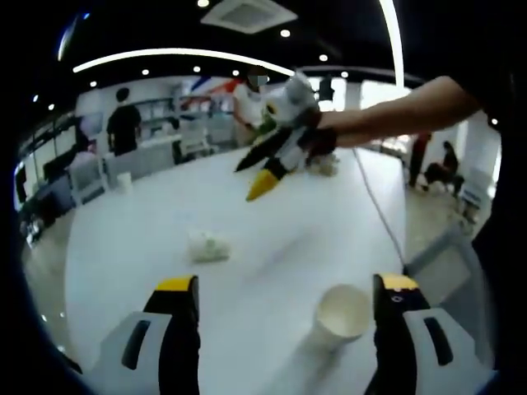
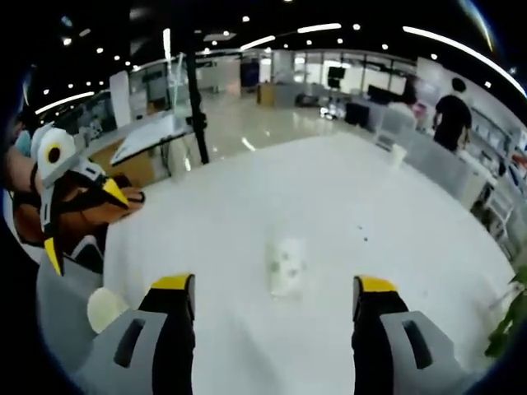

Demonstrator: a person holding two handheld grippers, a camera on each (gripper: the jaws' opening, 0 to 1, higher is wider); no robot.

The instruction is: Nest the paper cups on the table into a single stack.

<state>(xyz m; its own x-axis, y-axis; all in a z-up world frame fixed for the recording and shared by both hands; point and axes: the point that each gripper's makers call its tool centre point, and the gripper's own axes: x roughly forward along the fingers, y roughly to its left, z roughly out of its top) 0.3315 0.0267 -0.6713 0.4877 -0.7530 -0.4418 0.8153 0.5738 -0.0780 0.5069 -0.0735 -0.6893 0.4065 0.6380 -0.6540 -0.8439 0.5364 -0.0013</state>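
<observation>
An upright white paper cup stands on the white table, just inside my left gripper's right jaw. My left gripper is open with nothing between its jaws. Farther out, a small cluster of paper cups lies on its side. Beyond it, over the table, a person's arm holds my right gripper. In the right gripper view, the lying cups rest just ahead of my open right gripper. The left gripper shows at the left edge, with the upright cup below it.
One more small cup stands at the table's far edge, also seen as a far cup. A thin cable runs across the table. People stand beyond the table by counters. A plant is at the right edge.
</observation>
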